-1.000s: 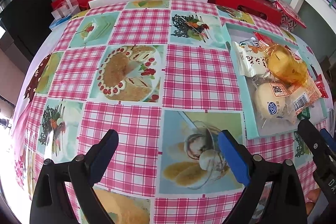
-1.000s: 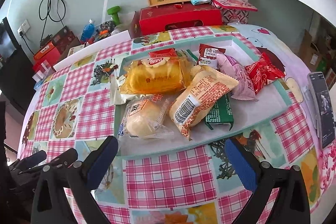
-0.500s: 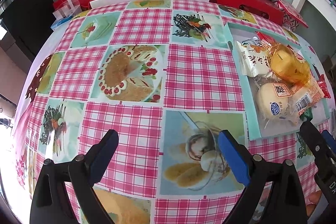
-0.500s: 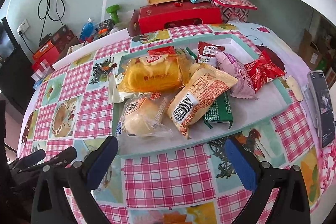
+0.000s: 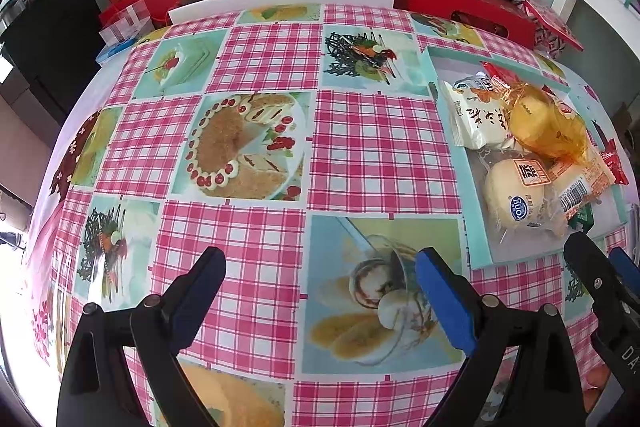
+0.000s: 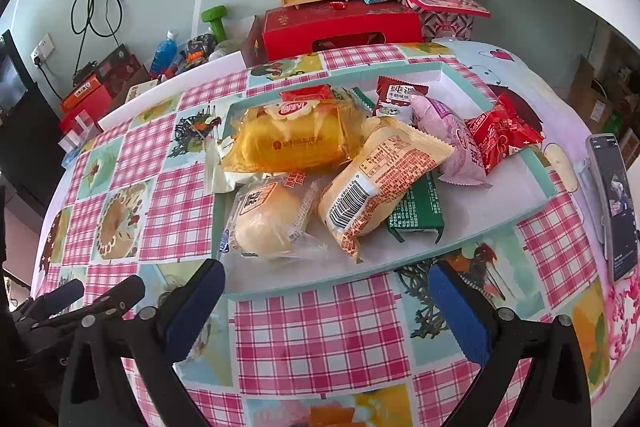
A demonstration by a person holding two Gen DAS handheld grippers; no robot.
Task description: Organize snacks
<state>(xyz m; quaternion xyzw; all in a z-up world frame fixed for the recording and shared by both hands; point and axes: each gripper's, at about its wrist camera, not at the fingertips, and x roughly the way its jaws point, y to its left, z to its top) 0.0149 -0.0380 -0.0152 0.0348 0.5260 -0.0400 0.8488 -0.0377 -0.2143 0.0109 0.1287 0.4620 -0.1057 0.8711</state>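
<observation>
The right gripper (image 6: 324, 303) is held spread and empty just short of the tray's (image 6: 500, 223) near rim, and the whole heap of snacks lies ahead of it, from about 11 to 1 o'clock. Nearest is the bun (image 6: 266, 223) in clear wrap at 11 o'clock, close behind the left finger. Beside it, near 12 o'clock, the orange pack (image 6: 380, 183) is seen with its long axis running from 7 to 1 o'clock, its barcode end toward the jaws and partly over the green pack (image 6: 418, 215). Farther back, the yellow cake (image 6: 296, 143) lies crosswise, 9 to 3 o'clock, with a pink pack (image 6: 448, 143) and a red pack (image 6: 500, 133) at 1 o'clock — and more wrappers behind, hard to make out. The left gripper (image 5: 320, 291) is likewise spread and empty, over bare tablecloth (image 5: 372, 147); from it the tray (image 5: 476, 243) lies off at 2 o'clock, well aside. The right gripper is thus judged the nearer and squarer to the heap. A straight reach forward would likely meet the bun or the orange pack first — the latter would probably be best taken across its narrow width. No destination for the snacks can be told.
</observation>
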